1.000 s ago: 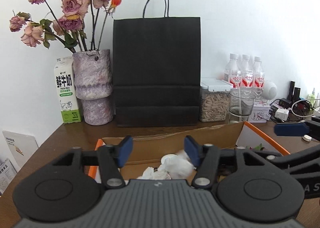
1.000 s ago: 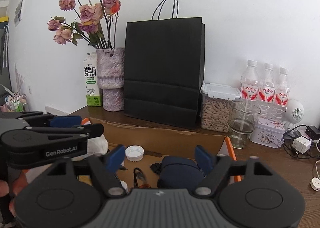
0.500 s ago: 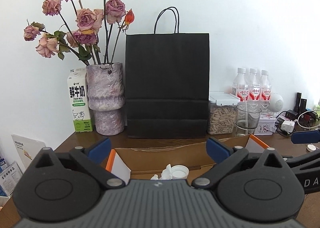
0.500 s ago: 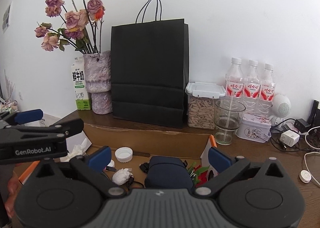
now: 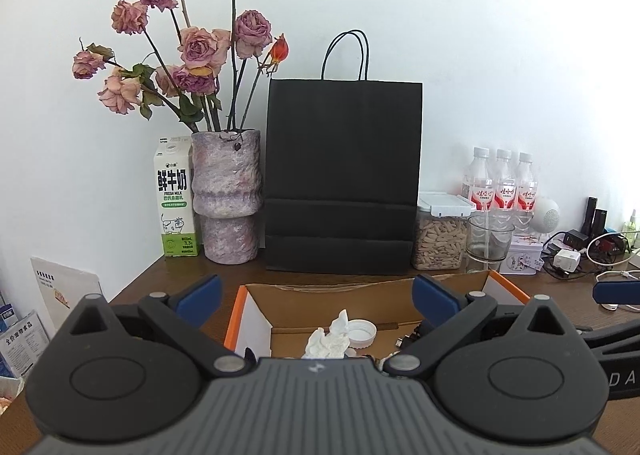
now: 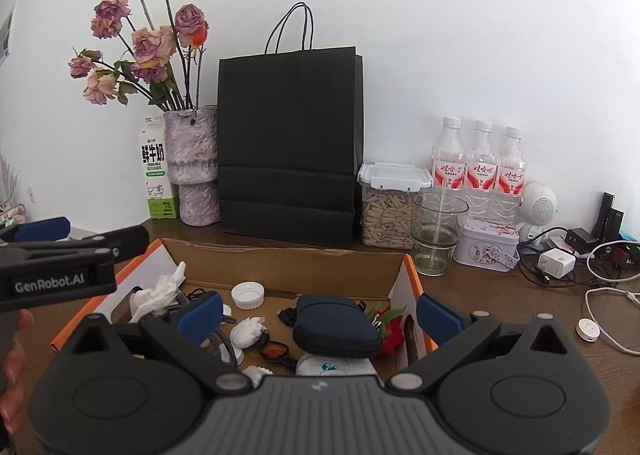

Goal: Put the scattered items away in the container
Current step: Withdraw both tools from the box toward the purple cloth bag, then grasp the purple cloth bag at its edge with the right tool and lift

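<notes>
An open cardboard box with orange edges sits on the wooden table just ahead of both grippers. Inside lie crumpled white tissue, a white bottle cap, a dark blue pouch, a tissue ball, a red flower piece and cables. My right gripper hangs open over the box's near side, nothing between its blue pads. My left gripper is open too, above the same box, over tissue and the cap. It also shows at the left edge of the right wrist view.
Along the wall stand a milk carton, a vase of dried roses, a black paper bag, a seed jar, a glass, three water bottles and a tin. Chargers and cables lie at the right.
Both grippers opened wider and pulled back and up from the box. The tissue that was between my left fingers now lies in the box, and the pouch lies free below my right gripper.
</notes>
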`<state>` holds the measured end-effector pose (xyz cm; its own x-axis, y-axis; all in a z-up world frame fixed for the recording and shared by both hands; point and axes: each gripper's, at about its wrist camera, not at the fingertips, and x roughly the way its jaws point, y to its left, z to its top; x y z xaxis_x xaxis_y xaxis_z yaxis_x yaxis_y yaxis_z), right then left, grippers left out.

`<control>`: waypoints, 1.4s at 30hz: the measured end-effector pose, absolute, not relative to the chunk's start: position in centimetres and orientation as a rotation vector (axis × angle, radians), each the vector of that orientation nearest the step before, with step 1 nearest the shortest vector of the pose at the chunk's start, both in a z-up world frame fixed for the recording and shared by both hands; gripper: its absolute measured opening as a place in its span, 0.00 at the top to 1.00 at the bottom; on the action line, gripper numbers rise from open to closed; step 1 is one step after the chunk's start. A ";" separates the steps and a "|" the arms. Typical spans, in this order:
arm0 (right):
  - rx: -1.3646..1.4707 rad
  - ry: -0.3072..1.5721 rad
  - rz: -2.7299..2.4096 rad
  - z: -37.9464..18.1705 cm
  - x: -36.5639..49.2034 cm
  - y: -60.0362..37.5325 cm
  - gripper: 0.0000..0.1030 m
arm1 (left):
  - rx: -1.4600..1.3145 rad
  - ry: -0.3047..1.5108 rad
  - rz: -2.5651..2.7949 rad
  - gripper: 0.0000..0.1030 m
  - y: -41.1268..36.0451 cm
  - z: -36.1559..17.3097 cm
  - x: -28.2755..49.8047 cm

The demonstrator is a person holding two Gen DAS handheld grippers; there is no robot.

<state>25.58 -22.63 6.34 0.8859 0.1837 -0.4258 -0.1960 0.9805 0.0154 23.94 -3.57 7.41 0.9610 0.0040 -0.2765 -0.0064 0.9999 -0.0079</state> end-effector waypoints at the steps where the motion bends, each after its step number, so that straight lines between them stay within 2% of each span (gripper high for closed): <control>1: -0.028 0.439 0.200 6.4 25.0 -22.6 0.00 | -0.011 0.277 0.006 0.00 -3.4 7.5 23.4; 10: -0.044 0.444 0.233 6.3 19.6 -21.4 0.00 | 0.003 0.283 0.013 0.00 -1.6 7.5 18.2; 21: -0.045 0.534 0.278 3.5 14.6 -20.4 0.00 | 0.008 0.371 0.045 0.00 1.2 4.4 14.0; 30: -0.072 0.670 0.343 -0.4 13.2 -18.5 0.00 | 0.012 0.421 0.082 0.00 2.8 2.8 11.5; 42: -0.149 0.759 0.377 -3.1 13.2 -15.5 0.00 | 0.002 0.436 0.086 0.00 3.1 2.4 10.8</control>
<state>13.19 -15.50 -3.14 0.6626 0.2793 -0.6949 -0.3853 0.9228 0.0036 10.82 3.06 2.44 0.9030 0.0838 -0.4215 -0.0831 0.9963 0.0200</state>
